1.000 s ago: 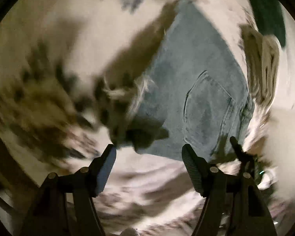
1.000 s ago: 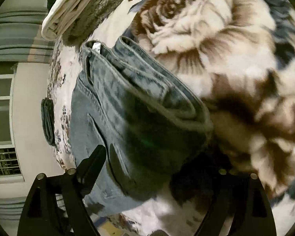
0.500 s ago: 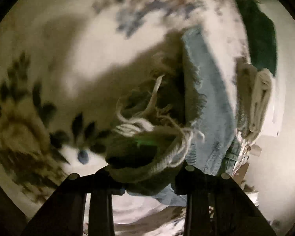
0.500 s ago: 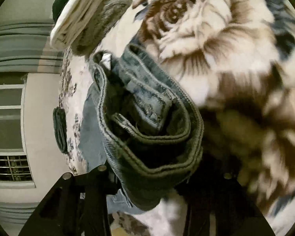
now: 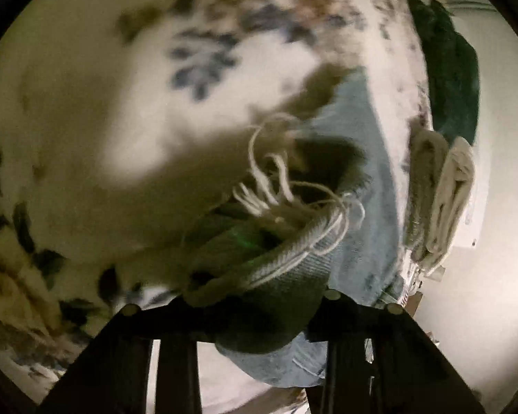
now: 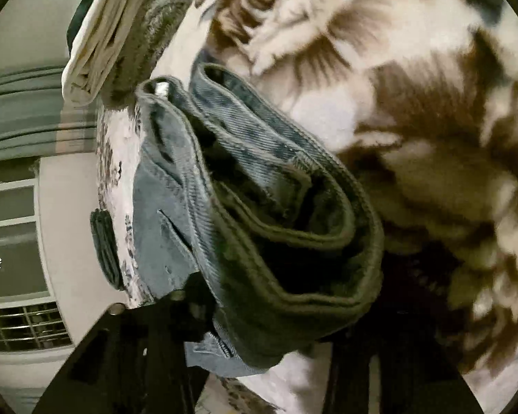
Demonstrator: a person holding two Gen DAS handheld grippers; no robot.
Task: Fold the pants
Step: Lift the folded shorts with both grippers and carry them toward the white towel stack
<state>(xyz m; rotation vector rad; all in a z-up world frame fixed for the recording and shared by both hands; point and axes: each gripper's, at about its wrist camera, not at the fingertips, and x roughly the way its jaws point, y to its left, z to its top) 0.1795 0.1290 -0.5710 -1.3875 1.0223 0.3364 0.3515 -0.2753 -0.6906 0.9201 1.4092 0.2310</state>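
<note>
We hold the pants point(image 6: 259, 227) raised just above the floral blanket point(image 6: 414, 110), left gripper point(image 5: 259, 314) clamped on the frayed hem point(image 5: 286, 207), right gripper point(image 6: 259, 321) clamped on the doubled waistband, presumably to bring the ends together.

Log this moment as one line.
left gripper: shut on frayed hem | right gripper: shut on waistband | light-blue denim pants: lifted over floral blanket

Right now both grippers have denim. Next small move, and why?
Probably carry both ends together across to lay the fold. The left hand-held gripper is clamped on the frayed hem, the right hand-held gripper on the waistband, and the jeans are lifted off the floral blanket.
</note>
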